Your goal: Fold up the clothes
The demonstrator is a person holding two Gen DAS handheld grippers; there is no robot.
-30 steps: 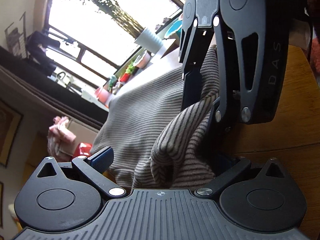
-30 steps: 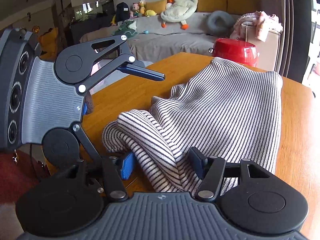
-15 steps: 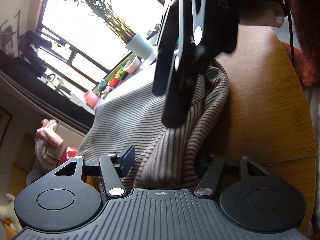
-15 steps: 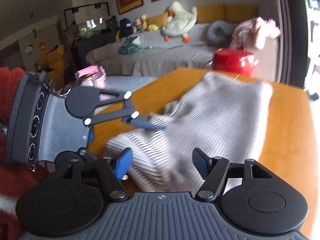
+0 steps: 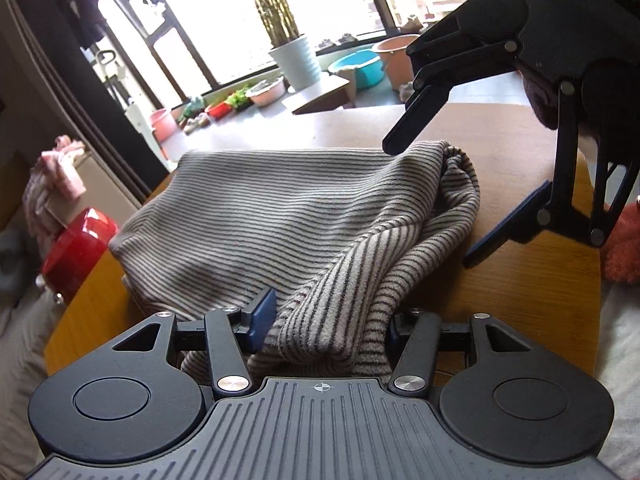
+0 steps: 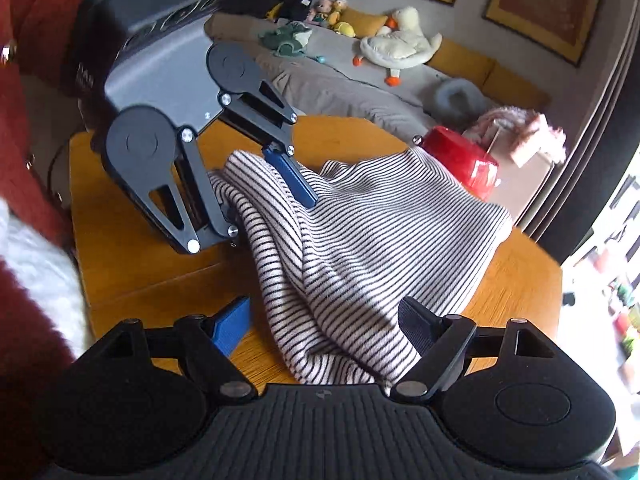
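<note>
I'm reading almost nothing legible here. The left gripper (image 6: pixel 256 192) body is showing embossed lettering on its dark housing in the right wrist view, but it's blurred and I'm not making out any letters. I'm not finding print on the striped garment (image 5: pixel 280 216).

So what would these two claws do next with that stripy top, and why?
Probably shut both: the left gripper and right gripper stand open with a bunched edge of the striped garment lying between their fingers, so neither grips it yet.
</note>
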